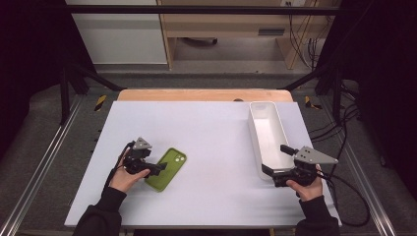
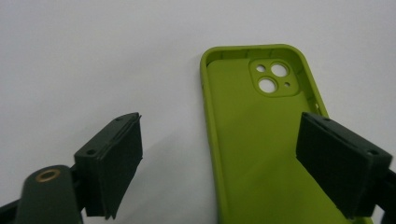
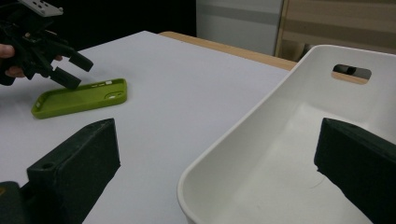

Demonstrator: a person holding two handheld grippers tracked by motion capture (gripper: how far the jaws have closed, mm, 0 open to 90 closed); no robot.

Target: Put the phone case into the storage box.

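Left gripper (image 1: 156, 168) spread, straddling the near left edge of the phone case (image 1: 167, 168): one jaw over bare table, the other over the case interior. No contact seen in the left gripper view. No earlier picture to compare.

Case location: flat on the table (image 1: 211, 142), open side up, left of centre, camera cutout (image 2: 273, 77) at the far end. Tray (image 1: 268, 135) well apart on the right.

Right gripper (image 1: 276, 160) spread, astride the tray's near corner wall, nothing pinched.

Step in hand, by judgement: pinch the case's side wall and lift.
- Drop lower so pads bracket the raised lip, not the flat back.
- Close slowly; thin wall likely to buckle or pop out.
- Grip mid-length for balance, away from the button cutouts.
- Lift straight up to avoid dragging.

Materials: case lime green, matte, looks like soft silicone, rounded corners, shallow rim. Tray white, smooth plastic, long, rounded, slot handle (image 3: 351, 72) at the far end. Table pale, matte, wood strip along the far edge. Pads black, ribbed.
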